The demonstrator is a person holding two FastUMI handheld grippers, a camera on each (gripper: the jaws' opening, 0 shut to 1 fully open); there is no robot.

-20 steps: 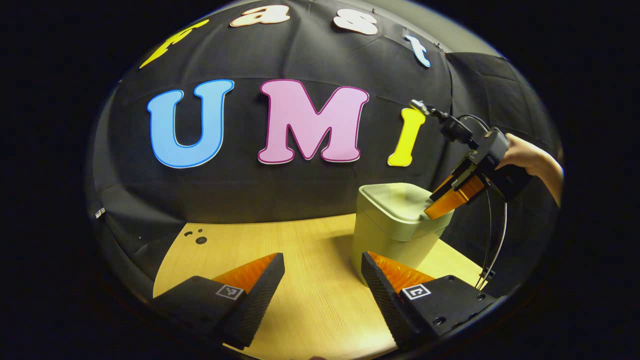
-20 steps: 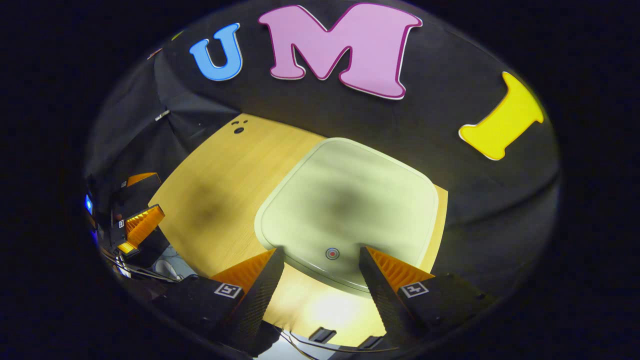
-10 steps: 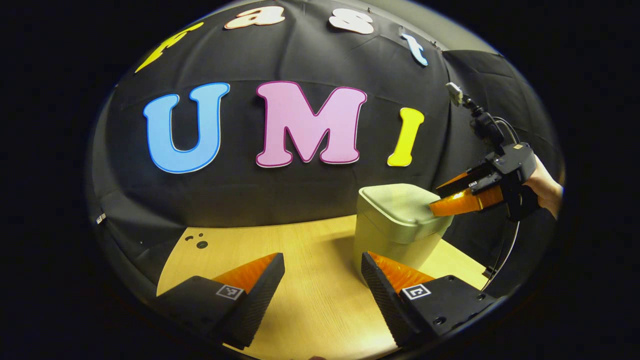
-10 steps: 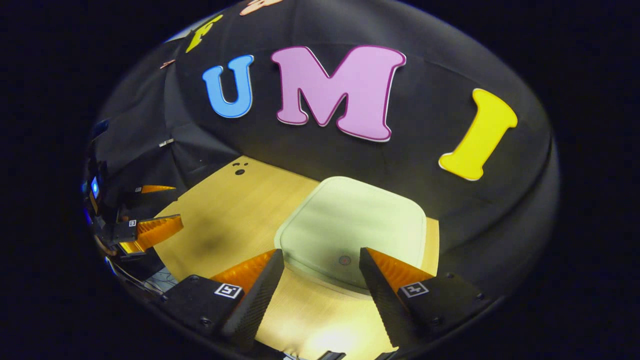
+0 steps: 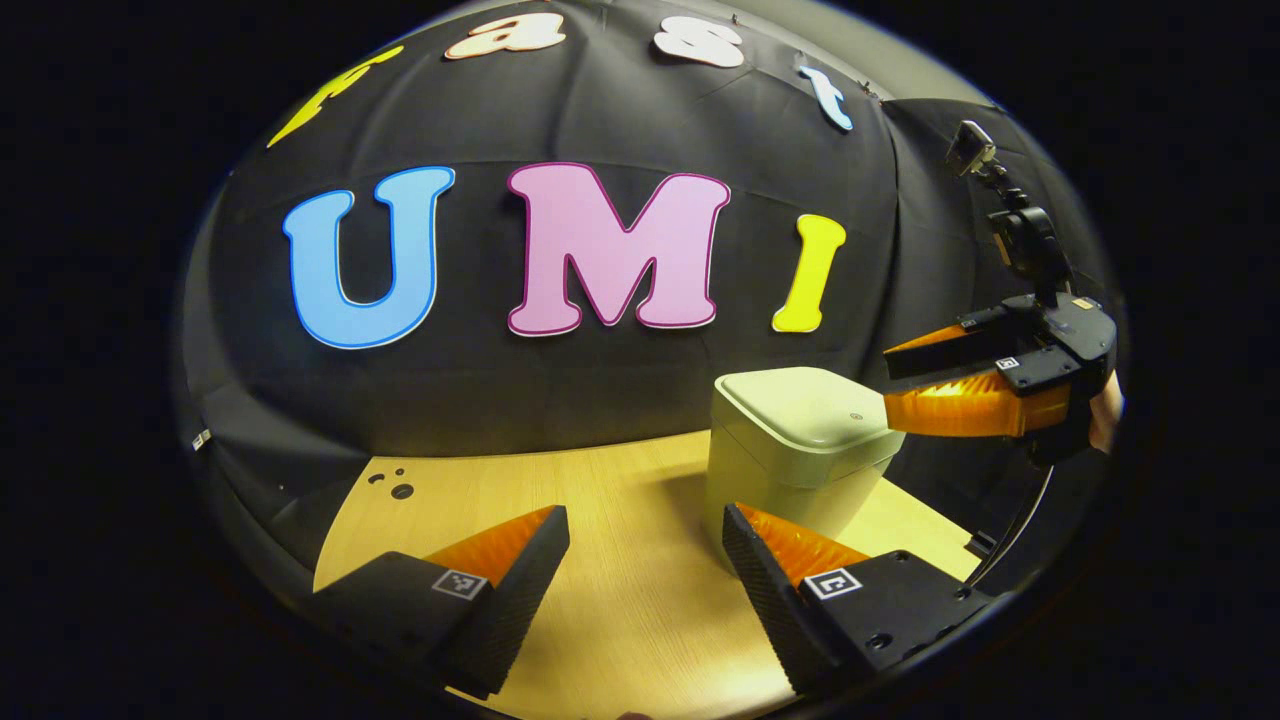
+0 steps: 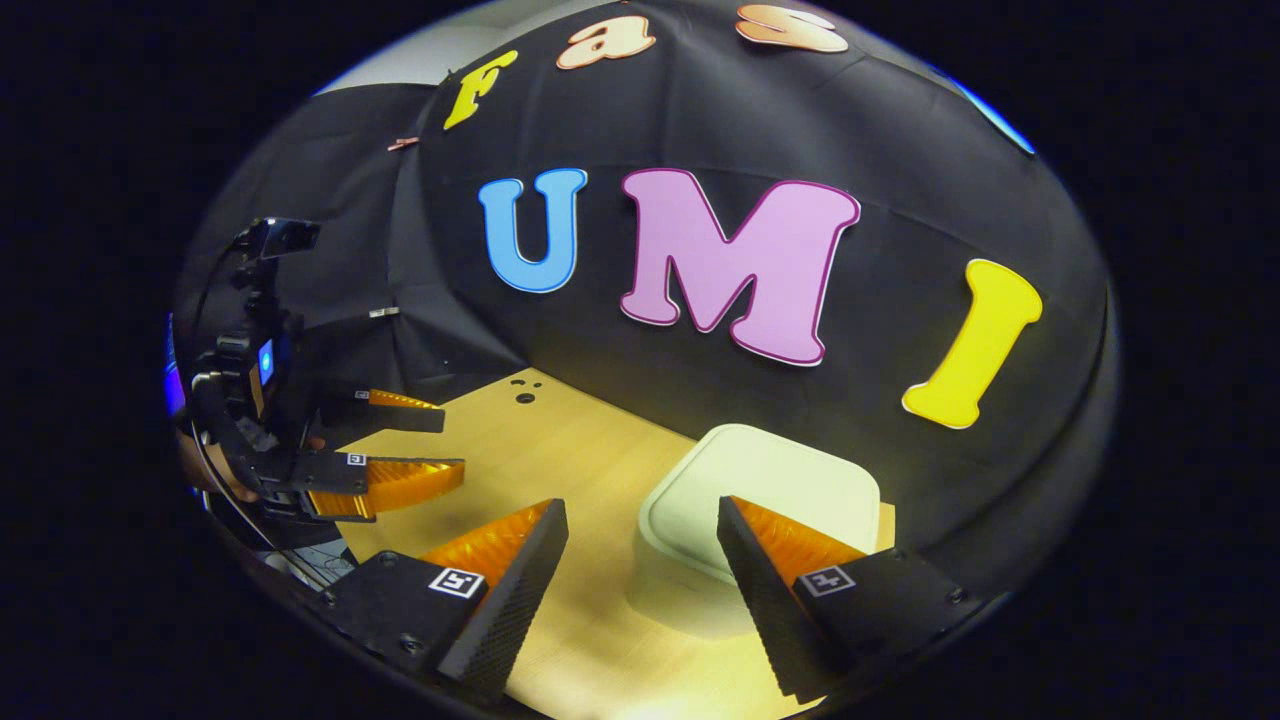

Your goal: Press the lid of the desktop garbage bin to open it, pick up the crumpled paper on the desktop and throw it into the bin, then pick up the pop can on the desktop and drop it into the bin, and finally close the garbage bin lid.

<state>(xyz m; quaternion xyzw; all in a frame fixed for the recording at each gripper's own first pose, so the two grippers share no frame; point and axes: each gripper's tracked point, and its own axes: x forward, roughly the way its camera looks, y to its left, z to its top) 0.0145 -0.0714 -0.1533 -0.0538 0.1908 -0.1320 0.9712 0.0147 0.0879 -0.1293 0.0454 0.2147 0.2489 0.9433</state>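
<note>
a: starting near: in the left gripper view the left gripper (image 5: 645, 545) hangs low over the counter (image 5: 610, 610), fingers wide and holding nothing, same as a second ago.

b: and the right one?

a: that's the change. a second ago the right gripper (image 5: 888, 386) was tipped down with its fingers on the front of the lid (image 5: 805, 398). half a second ago it was levelling off at the lid's edge. now it has drawn back and up, level, just beside the bin (image 5: 790, 470) on its right and apart from it. its fingers are spread, gripping nothing.

b: so the press is finished?

a: i'd judge so. the lid sits flat and shut on the bin now. no paper or can on the counter that i can see, so this reads to me as the closing press, with the task at its end. whether both went inside, i cannot tell.

b: what does each view add?

a: the left gripper view gives the bin's front wall and the small round mark on the lid's near edge, plus the gap between the right fingers and the lid. the right gripper view looks past its own fingers (image 6: 520, 545) onto the lid top (image 6: 770, 480), and shows the left gripper (image 6: 425, 445) from outside, well apart from the bin, with the small holes in the far counter (image 6: 520, 385) beyond.
</note>
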